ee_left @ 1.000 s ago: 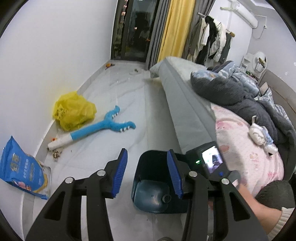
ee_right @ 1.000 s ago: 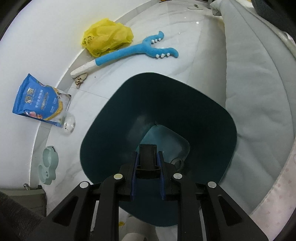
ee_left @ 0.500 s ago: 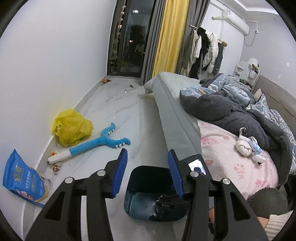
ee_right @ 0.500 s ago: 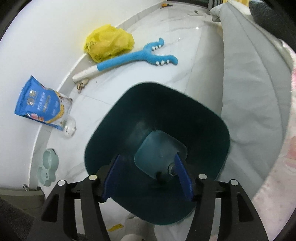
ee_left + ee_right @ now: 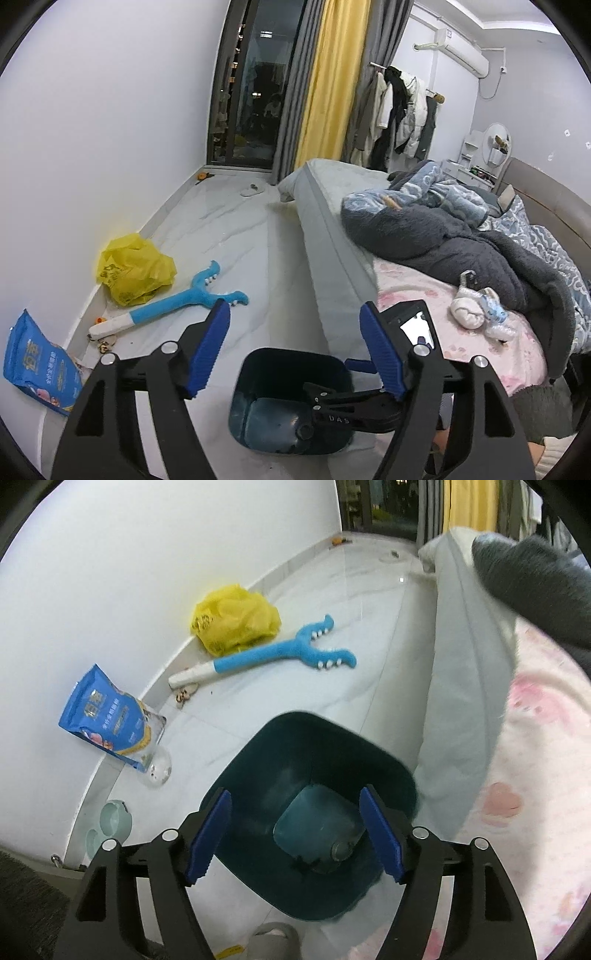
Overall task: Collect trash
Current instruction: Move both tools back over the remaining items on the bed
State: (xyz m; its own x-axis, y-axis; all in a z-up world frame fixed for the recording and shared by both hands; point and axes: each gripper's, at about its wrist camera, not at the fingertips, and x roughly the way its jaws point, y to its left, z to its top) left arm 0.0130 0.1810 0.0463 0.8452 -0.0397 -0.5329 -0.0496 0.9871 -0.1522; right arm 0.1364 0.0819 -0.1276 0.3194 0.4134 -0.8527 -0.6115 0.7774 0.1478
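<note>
One view, right wrist, shows clear bottle (image 5: pixel 157 771) beside bin (image 5: pixel 258 749).

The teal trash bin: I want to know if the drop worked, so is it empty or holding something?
Holding something. The teal trash bin stands upright, with a clear plastic bottle on its bottom.

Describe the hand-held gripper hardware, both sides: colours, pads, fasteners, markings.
Left hand-held gripper and right hand-held gripper match: black angular finger frames with triangular cutouts, silver round fasteners, ribbed blue pads. The left wrist view shows "DAS" lettering and a small lit screen on the right unit.
</note>
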